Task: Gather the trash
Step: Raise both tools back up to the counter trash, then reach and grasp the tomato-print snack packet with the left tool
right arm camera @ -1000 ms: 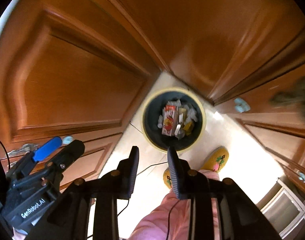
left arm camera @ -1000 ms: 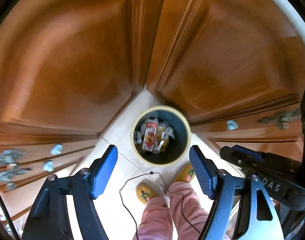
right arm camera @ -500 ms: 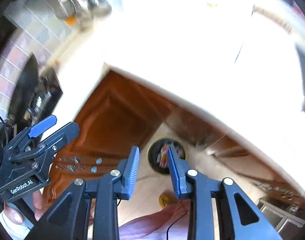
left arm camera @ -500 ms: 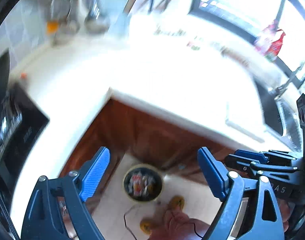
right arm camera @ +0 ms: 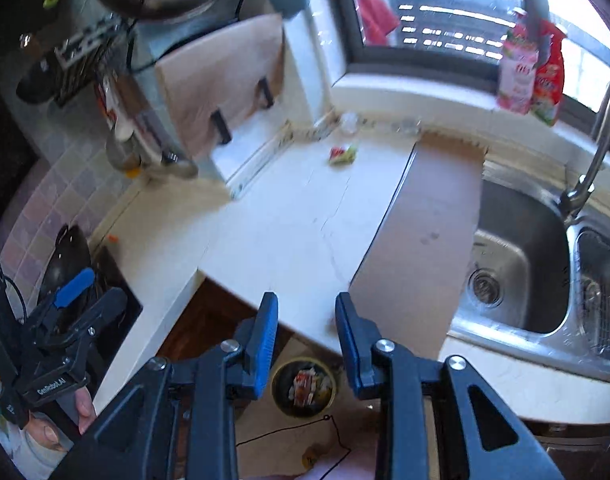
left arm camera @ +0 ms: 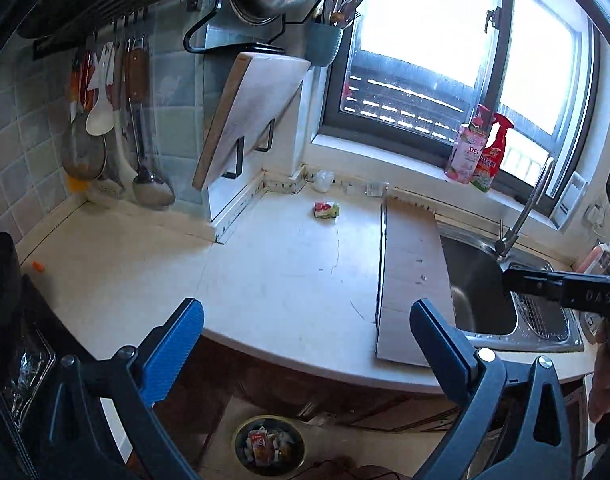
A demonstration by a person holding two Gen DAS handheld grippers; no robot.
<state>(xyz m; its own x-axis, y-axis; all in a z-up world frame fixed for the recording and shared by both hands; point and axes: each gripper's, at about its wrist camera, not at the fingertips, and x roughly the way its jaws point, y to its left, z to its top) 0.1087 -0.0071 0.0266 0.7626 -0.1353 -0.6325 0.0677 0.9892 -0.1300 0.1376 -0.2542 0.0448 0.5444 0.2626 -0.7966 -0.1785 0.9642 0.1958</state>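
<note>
Facing white countertop [left arm camera: 265, 280] from above its front edge. Left gripper [left arm camera: 305, 344] spread wide, holding nothing. Right gripper [right arm camera: 305, 336] parted narrowly, nothing between pads. Crumpled red-green wrapper [left arm camera: 326, 210] lying far back on counter, near window-sill corner, well apart from both grippers. Bare counter between. Trash bin [left arm camera: 268, 444] on floor below counter edge, holding cartons and paper. Beige mat [left arm camera: 409, 272] right of wrapper, touching steel sink [right arm camera: 517, 264]. Cutting board [left arm camera: 249, 116] leaning on rack at left. 2 cleaner bottles [left arm camera: 479, 148] on sill.
</note>
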